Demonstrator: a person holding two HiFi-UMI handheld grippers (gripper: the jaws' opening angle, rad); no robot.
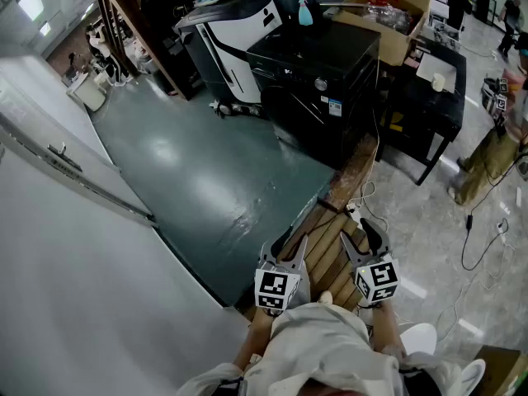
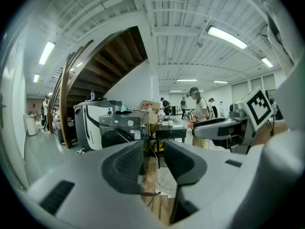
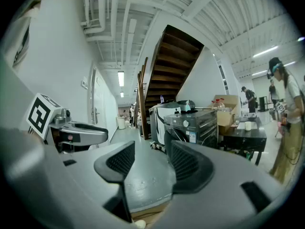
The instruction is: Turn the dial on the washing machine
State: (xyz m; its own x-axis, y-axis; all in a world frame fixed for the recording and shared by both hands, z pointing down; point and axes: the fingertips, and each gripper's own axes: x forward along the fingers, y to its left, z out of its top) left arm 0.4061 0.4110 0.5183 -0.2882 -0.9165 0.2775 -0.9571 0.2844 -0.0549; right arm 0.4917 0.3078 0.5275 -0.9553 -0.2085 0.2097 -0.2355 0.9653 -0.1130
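Jaws gape empty on left hand-held gripper (image 1: 289, 242) and right hand-held gripper (image 1: 363, 234).

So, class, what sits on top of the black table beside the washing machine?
A white cup on a pale sheet. The cardboard box hides the table's rear corner.

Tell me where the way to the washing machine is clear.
Clear: the green floor between the white wall and the washing machine. Crowded: the right side, where cables trail across the floor by the black table.
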